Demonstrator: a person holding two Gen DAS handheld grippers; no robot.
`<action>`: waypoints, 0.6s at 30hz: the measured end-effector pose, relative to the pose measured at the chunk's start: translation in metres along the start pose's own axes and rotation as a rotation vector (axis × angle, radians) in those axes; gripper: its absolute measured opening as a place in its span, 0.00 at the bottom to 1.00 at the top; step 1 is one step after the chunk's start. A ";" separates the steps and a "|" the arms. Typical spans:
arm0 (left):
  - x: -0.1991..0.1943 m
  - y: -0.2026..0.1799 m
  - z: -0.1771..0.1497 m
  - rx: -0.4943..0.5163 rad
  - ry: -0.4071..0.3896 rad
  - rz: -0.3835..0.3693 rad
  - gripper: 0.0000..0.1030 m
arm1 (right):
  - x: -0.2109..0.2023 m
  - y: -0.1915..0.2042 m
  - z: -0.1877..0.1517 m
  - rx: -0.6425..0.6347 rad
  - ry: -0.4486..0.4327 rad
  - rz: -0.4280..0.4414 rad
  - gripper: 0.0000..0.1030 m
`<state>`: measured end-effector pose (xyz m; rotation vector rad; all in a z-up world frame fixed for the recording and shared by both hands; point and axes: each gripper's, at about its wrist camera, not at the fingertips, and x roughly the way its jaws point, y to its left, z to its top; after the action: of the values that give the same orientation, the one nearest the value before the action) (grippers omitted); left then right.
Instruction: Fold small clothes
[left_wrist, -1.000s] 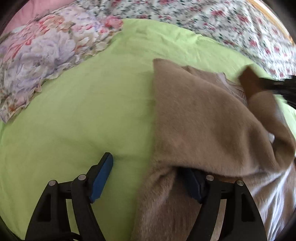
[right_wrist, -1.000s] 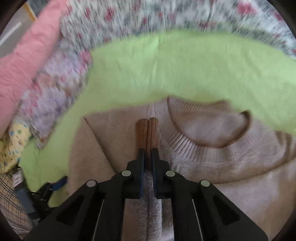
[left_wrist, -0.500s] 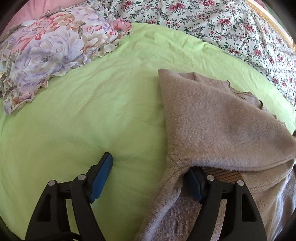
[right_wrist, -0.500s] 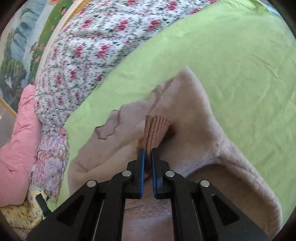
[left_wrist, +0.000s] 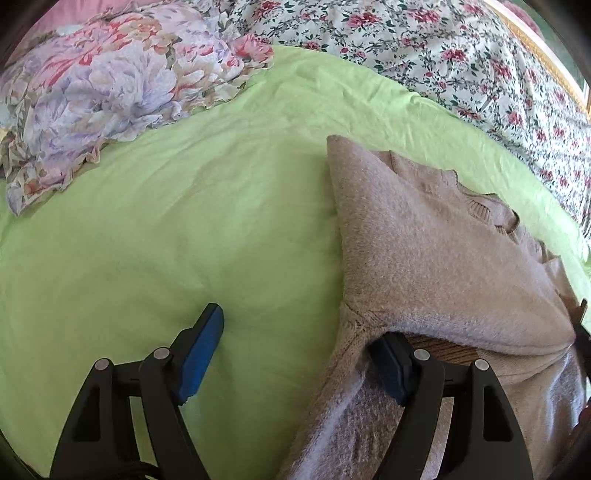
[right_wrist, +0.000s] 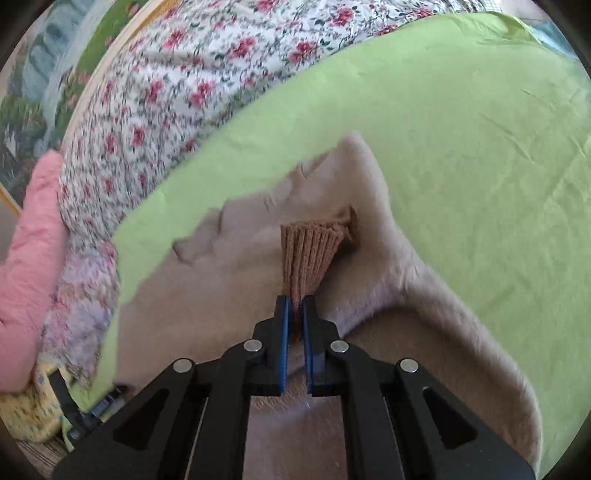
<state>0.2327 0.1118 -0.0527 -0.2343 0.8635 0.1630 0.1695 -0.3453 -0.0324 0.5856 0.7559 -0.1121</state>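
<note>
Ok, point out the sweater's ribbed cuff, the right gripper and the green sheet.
ribbed cuff (right_wrist: 308, 254): right wrist view, middle of the brown ribbing.
right gripper (right_wrist: 296, 308): right wrist view, between the fingertips pinching the cuff.
green sheet (left_wrist: 184, 236): left wrist view, bare stretch left of the sweater.

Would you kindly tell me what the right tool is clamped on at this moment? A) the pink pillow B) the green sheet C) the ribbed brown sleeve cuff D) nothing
C: in the right wrist view the right tool is shut, with the ribbed brown cuff of the sweater fanning out from between its pads.
</note>
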 end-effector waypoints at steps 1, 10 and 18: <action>0.000 0.000 0.000 -0.003 0.002 -0.004 0.75 | -0.001 0.001 0.000 -0.001 0.001 -0.004 0.08; -0.005 -0.004 0.000 0.046 0.053 -0.013 0.75 | 0.013 -0.007 0.005 -0.019 0.085 -0.058 0.09; -0.030 0.008 0.021 0.041 0.072 -0.219 0.76 | -0.041 -0.003 0.012 -0.052 0.006 -0.042 0.18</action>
<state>0.2270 0.1237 -0.0179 -0.2961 0.9053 -0.0675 0.1454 -0.3589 0.0006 0.5207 0.7749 -0.1285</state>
